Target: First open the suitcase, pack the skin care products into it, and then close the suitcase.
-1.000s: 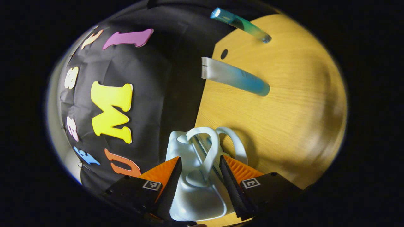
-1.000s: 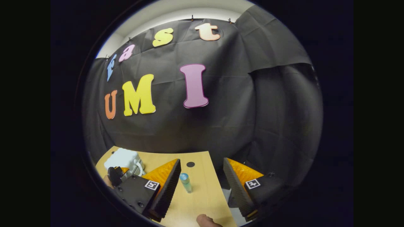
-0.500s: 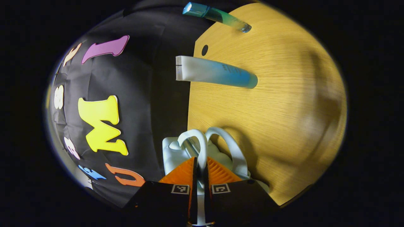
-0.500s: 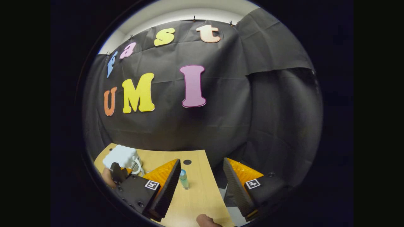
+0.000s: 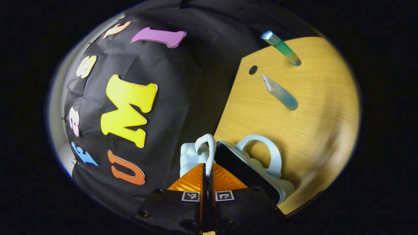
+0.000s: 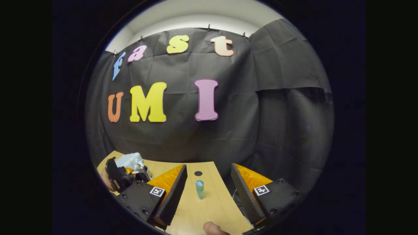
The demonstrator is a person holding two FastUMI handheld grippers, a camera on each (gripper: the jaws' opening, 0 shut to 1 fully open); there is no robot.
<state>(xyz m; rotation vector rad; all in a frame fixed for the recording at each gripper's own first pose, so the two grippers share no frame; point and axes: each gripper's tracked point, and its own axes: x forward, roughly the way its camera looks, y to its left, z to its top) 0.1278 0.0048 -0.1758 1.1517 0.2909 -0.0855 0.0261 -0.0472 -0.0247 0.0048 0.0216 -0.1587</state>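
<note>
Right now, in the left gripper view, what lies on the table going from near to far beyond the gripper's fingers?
left gripper shut on the suitcase handle → open suitcase → blue-white tube → green-blue tube.

A light wooden table [image 5: 313,130] with a small dark round hole [image 5: 252,69] near its far edge. Lying on it: a small pale blue suitcase [image 5: 261,169], its halves parted, one half resting on the tabletop; a white-to-blue tube [image 5: 280,92] near the hole; and a slim green-blue bottle [image 5: 282,49] beyond it, well apart from the suitcase.
</note>
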